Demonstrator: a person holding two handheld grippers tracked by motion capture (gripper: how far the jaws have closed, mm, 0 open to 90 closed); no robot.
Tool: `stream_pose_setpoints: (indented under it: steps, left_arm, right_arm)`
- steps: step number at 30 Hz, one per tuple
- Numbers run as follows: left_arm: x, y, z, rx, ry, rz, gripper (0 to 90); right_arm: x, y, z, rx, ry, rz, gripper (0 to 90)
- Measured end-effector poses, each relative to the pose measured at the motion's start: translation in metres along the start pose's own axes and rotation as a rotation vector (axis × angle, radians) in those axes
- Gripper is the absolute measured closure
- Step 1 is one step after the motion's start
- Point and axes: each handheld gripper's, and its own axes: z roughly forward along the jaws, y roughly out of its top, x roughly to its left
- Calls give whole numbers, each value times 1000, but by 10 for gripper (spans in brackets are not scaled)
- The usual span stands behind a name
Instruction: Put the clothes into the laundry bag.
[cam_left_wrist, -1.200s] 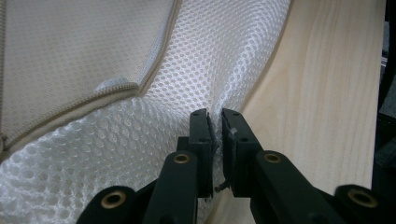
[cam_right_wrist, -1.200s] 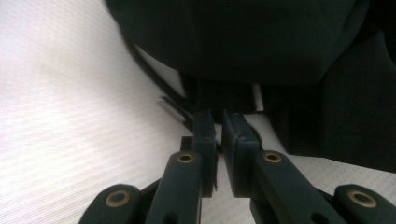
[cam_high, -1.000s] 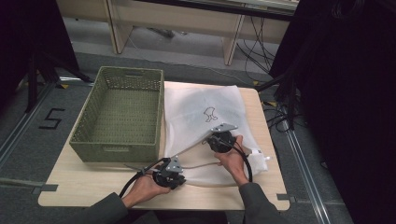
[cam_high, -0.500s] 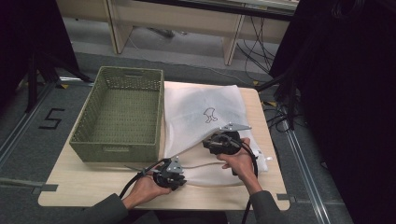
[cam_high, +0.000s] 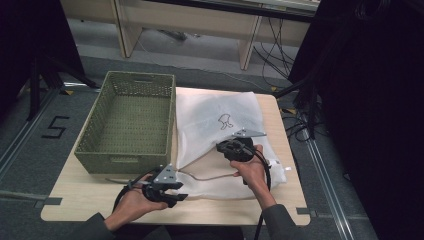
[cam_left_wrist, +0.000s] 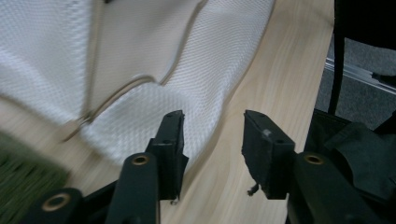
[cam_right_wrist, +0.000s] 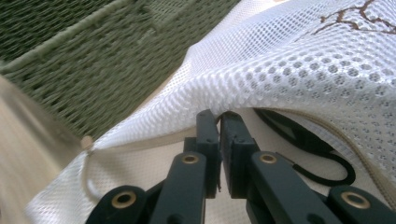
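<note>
A white mesh bag (cam_high: 210, 117) with a small dark print lies flat on the wooden table (cam_high: 90, 200), its zip (cam_high: 210, 176) curving near the front edge. My right gripper (cam_high: 220, 146) (cam_right_wrist: 218, 119) has just closed and is shut on the raised edge of the bag's upper layer (cam_right_wrist: 303, 60); a dark loop (cam_right_wrist: 322, 154) shows beneath that layer. By the bag's front left corner (cam_left_wrist: 140, 46), my left gripper (cam_high: 181, 197) (cam_left_wrist: 212, 135) has its jaws just opening, apart, with bare tabletop between them.
A green woven basket (cam_high: 127, 155) (cam_right_wrist: 93, 60) stands on the table's left half, right beside the bag. The table's front edge lies just under both forearms. Dark stands and cables crowd the floor to the right.
My left gripper has lifted and drawn back a little from the bag's corner, and its jaws have parted. My right gripper opened and then closed on the mesh edge without shifting place.
</note>
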Motion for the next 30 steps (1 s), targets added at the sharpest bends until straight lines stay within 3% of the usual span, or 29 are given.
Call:
stream_pose_setpoints:
  steps: [2,5,7,8,10,11,12,13,14,15,16,17,18,19,21,22,23,24,25,26,27,28,29,30]
  left_arm:
    - [2,-5,-11,-28,16,-31,528]
    - [7,-12,-25,-9,31,-38,480]
    - [8,-17,-30,-12,39,-46,468]
    - [8,-18,-32,-2,41,-49,468]
    - [9,-21,-33,9,42,-24,469]
    - [7,-23,-33,18,43,-42,471]
    - [7,-24,-32,21,37,-47,472]
    - [8,-25,-32,25,37,-40,471]
    - [9,-25,-32,32,36,-23,471]
    - [8,-26,-30,30,30,-49,471]
    - [8,-27,-30,33,28,-49,471]
    - [8,-27,-30,38,28,-47,471]
    - [8,-27,-30,39,28,-49,470]
    - [9,-27,-31,42,33,-32,468]
    - [9,-28,-31,40,34,-50,464]
    - [10,-28,-32,43,37,-37,457]
    - [10,-29,-32,40,40,-58,448]
    - [10,-29,-32,41,45,-58,442]
    - [10,-29,-33,40,47,-56,439]
    - [9,-30,-34,37,44,-61,439]
    - [9,-30,-34,34,41,-60,437]
    - [9,-30,-34,34,42,-60,435]
    - [10,-30,-35,35,48,-56,433]
    - [9,-30,-36,39,54,-55,432]
  right_arm:
    - [3,-2,-4,5,0,-23,881]
    - [10,-9,-10,35,1,-46,886]
    - [15,-16,-9,78,-16,-24,889]
    - [13,-19,-5,77,-10,-42,890]
    - [9,-27,4,135,-39,-53,892]
    - [8,-34,13,145,-59,-40,892]
    - [6,-38,17,202,-64,-30,892]
    - [4,-43,24,217,-74,-30,892]
    - [2,-46,28,266,-80,-23,892]
    - [0,-49,33,266,-87,-9,892]
    - [-2,-50,34,283,-93,-20,892]
    - [-2,-52,37,262,-82,-6,890]
    - [-2,-50,33,275,-83,-2,886]
    - [-1,-50,32,238,-69,-1,878]
    - [5,-46,22,279,-42,5,831]
    - [5,-47,21,276,-40,-15,776]
    - [10,-48,18,262,-49,2,718]
    - [14,-46,11,281,-47,-17,707]
    - [16,-46,9,249,-41,-20,693]
    - [17,-42,0,264,-42,-28,677]
    - [18,-39,-8,195,-51,-39,667]
    - [16,-36,-13,159,-38,-87,667]
    - [17,-32,-23,112,-48,-95,682]
    - [16,-28,-29,98,-54,-101,697]
